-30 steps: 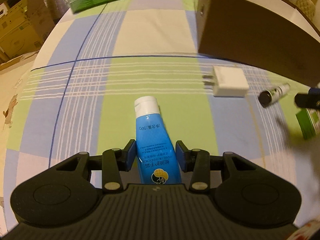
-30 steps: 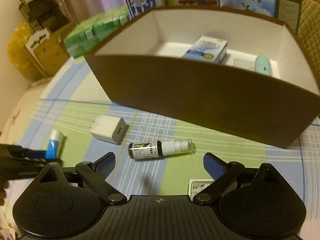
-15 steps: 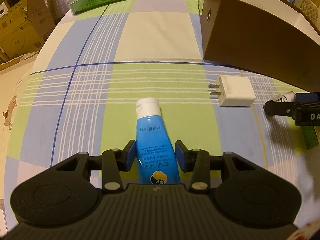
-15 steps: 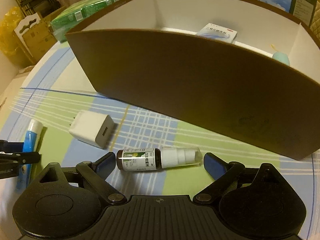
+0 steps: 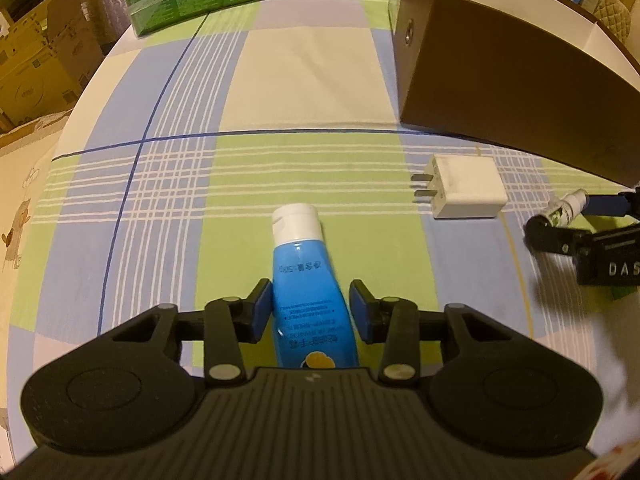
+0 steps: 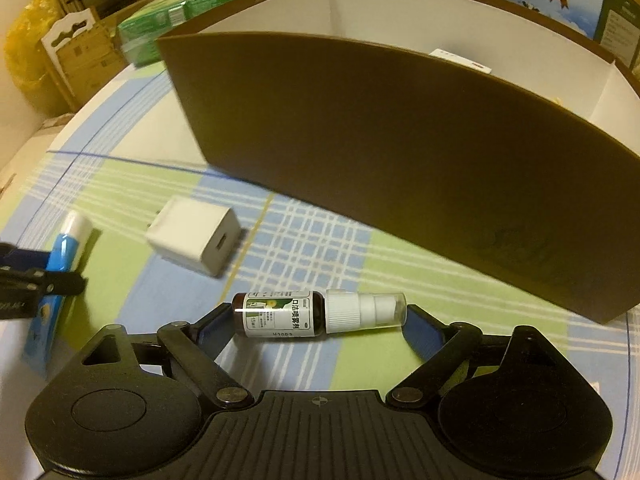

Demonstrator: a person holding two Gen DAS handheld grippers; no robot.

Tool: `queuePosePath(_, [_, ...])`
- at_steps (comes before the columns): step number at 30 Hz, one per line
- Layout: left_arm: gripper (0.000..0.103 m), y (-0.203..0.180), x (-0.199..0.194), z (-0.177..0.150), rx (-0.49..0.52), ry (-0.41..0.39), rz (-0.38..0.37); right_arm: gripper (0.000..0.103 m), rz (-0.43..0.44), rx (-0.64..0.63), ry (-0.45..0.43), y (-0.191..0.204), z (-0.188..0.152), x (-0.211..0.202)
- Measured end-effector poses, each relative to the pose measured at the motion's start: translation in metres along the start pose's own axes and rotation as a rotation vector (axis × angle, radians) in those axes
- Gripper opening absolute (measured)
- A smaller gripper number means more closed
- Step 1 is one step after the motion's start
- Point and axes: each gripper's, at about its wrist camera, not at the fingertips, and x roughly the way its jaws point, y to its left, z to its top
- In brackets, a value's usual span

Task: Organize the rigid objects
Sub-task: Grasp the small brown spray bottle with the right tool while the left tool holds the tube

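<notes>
Step in hand: paired pickup, grasp not yet made.
Left hand-held gripper point(image 5: 310, 310): released, straddling the tube point(image 5: 306, 280), which lies flat on the bench point(image 5: 312, 72), cap pointing away.
Right hand-held gripper point(image 6: 318, 326): released, pads at either end of the spray bottle point(image 6: 316, 314), lying crosswise.
Box point(image 6: 384, 152): open-topped, just beyond the right gripper.
Next, by judgement: clench both, lift, clear the box wall.

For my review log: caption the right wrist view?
Right gripper brackets a spray bottle lying before the brown box.
</notes>
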Motion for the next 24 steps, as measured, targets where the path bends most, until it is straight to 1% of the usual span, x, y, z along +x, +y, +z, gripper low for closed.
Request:
queuePosePath(2, [0.035,-0.004,-0.001,-0.001,0.013,-0.001,-0.005,0.087,0.010,-0.016,0.005,0.004,-0.005,-0.003])
queuePosePath(5, [0.035,-0.014,-0.004,-0.007,0.044,0.002,-0.035,0.087,0.028,-0.039,0.015,0.010,-0.014,-0.008])
queuePosePath(11, [0.035,-0.038,-0.017,-0.031,0.142,0.003,-0.103,0.087,0.046,-0.059,0.038,0.022,-0.029,-0.018])
queuePosePath(15, [0.035,-0.044,-0.020,-0.036,0.154,0.005,-0.101,0.087,0.048,-0.064,0.041,0.027,-0.038,-0.021])
queuePosePath(24, [0.035,-0.048,-0.016,-0.026,0.156,0.021,-0.088,0.087,0.040,-0.061,0.035,0.029,-0.042,-0.021])
